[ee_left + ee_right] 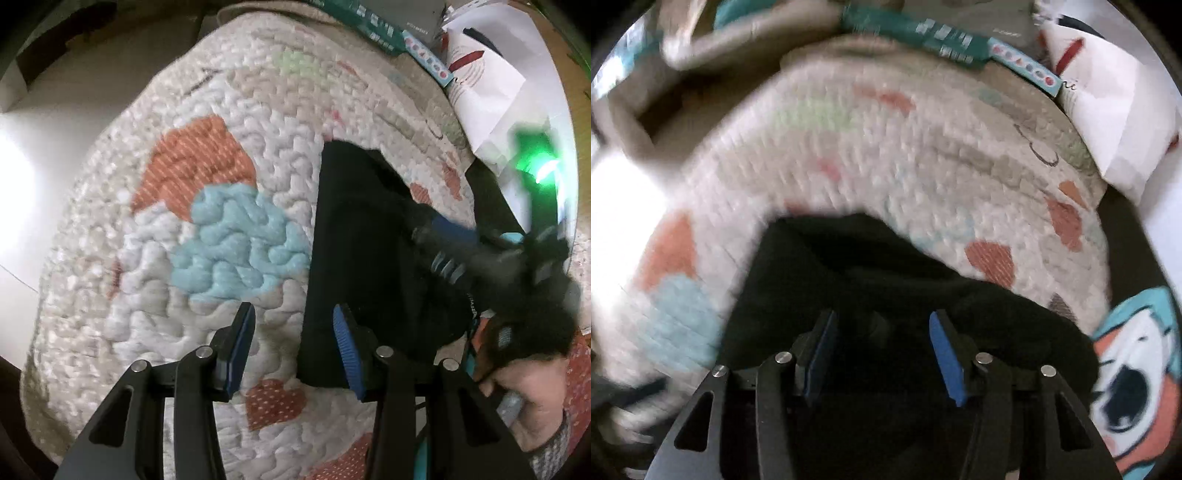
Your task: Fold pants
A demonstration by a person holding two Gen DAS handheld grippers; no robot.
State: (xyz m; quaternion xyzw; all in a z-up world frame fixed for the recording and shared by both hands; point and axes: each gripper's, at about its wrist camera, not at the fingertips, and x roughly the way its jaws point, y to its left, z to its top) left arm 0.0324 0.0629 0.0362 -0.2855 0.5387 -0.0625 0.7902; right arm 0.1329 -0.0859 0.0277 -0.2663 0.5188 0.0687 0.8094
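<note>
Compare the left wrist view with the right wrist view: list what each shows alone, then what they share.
Left wrist only: the right gripper over the black pants, the person's hand, a green light.
Right wrist only: a cartoon-print fabric.
Both: the pants on the patterned quilt, teal box, white paper, each gripper's open blue-padded fingers.

Black pants (354, 236) lie on a quilted bedspread, folded into a compact, roughly rectangular bundle with a straight left edge and a squared near corner. From the right wrist view the same dark fabric (886, 266) spreads low and rumpled, its far edge curving across the quilt. No seams, pockets or waistband can be made out in the dark cloth.
</note>
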